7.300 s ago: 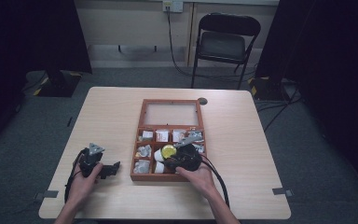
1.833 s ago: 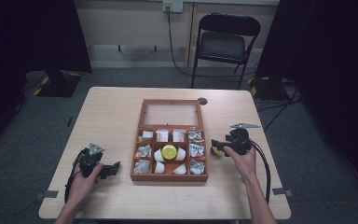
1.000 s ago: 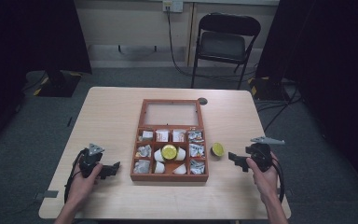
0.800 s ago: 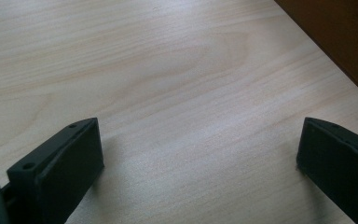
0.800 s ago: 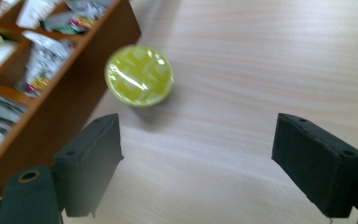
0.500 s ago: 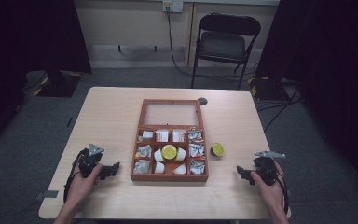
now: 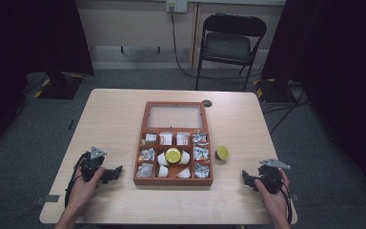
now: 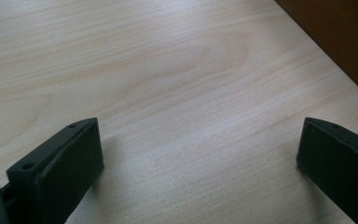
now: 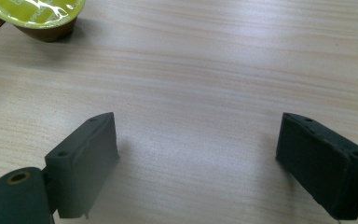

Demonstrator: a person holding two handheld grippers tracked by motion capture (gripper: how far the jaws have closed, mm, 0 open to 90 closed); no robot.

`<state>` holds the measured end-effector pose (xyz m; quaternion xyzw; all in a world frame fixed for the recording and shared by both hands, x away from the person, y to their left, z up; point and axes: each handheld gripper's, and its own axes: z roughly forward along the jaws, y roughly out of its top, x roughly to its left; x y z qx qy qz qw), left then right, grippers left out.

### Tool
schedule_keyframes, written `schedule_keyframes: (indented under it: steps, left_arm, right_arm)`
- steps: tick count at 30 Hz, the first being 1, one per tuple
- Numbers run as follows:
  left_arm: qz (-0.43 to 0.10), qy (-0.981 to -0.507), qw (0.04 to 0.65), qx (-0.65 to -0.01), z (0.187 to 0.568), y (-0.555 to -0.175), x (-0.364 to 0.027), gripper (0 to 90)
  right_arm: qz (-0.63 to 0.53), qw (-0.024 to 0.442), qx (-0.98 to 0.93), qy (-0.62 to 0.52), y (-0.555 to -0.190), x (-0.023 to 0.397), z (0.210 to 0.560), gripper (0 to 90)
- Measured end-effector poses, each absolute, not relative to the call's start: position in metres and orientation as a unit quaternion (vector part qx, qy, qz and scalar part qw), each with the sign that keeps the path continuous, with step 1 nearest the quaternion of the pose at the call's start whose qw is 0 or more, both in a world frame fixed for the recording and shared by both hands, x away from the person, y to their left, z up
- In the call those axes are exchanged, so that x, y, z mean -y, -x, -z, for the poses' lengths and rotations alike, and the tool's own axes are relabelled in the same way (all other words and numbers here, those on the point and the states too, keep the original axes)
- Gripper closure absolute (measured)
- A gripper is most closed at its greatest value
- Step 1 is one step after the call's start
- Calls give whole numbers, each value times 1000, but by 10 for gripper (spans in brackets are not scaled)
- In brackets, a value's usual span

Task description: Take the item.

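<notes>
Pod (image 7: 222, 153) sits alone on the table (image 7: 119, 119).
Your right gripper (image 7: 249, 179) rests well apart from it, jaws spread wide after opening more, pinching nothing.

Bare tabletop (image 7: 114, 119) lies open left and right of the wooden box (image 7: 174, 143), the central obstacle; a green-lidded capsule (image 7: 222, 153) stands just beside its right wall, narrowing that passage.

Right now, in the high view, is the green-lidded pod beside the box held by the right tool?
No, the green-lidded pod sits alone on the table, apart from the right tool.
</notes>
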<state>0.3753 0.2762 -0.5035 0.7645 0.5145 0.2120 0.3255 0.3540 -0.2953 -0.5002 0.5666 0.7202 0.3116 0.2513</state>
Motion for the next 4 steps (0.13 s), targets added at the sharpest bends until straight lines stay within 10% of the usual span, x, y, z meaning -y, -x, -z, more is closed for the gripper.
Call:
schedule_keyframes:
  steps: [4]
  left_arm:
    - [-212,-765,325,-514,503,-375,-276,0]
  right_arm:
    - [-311,253,-719,-568,-354,295,500,114]
